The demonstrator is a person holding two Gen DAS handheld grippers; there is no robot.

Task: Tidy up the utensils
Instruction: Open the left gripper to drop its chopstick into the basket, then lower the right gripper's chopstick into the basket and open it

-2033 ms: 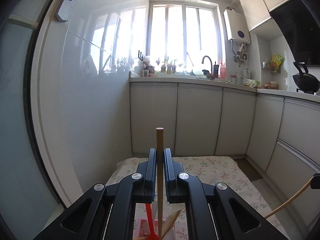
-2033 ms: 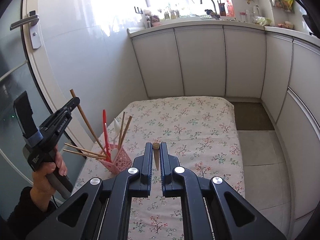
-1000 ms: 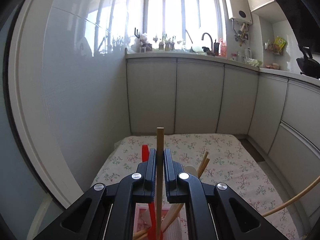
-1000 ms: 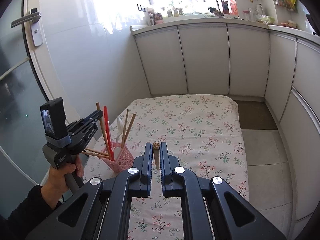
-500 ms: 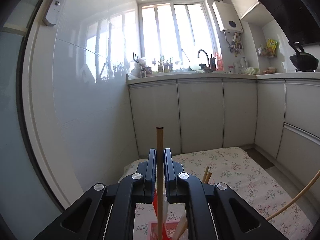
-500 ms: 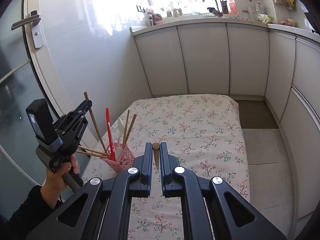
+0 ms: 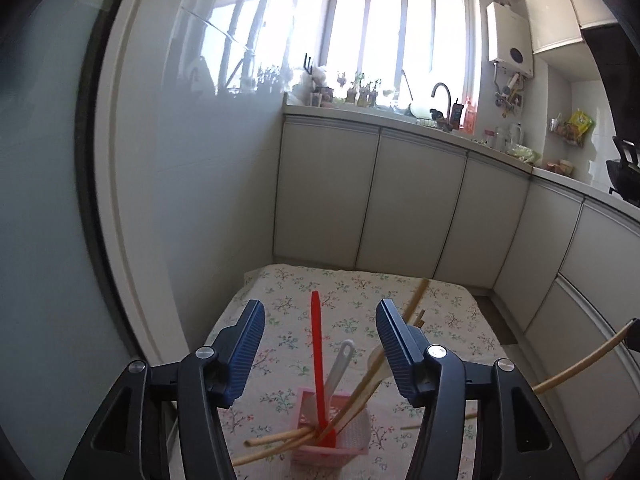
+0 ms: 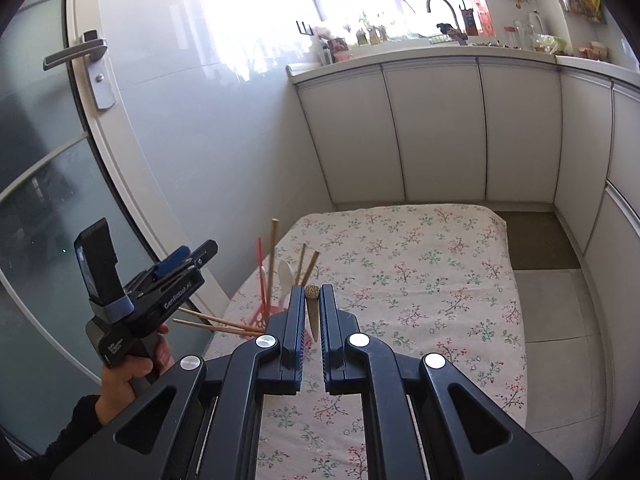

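A pink utensil basket (image 7: 332,446) stands on the floral cloth and holds a red utensil (image 7: 317,344), a white spoon (image 7: 340,364) and several wooden chopsticks (image 7: 372,372). My left gripper (image 7: 318,316) is open and empty, above and just behind the basket; it also shows in the right wrist view (image 8: 188,260). A chopstick (image 8: 273,252) stands upright in the basket (image 8: 260,318). My right gripper (image 8: 312,292) is shut on a thin bamboo utensil (image 8: 312,312), whose long handle (image 7: 580,364) shows at the right of the left wrist view.
The floral-covered table (image 8: 420,280) runs toward white cabinets (image 8: 440,128) at the back. A glass door (image 8: 60,160) with a handle is close on the left. Tiled floor (image 8: 560,320) lies to the right.
My left gripper opened and let go of the chopstick, which now stands in the pink basket. The left gripper tilted down toward the basket. The right gripper stayed shut and still.
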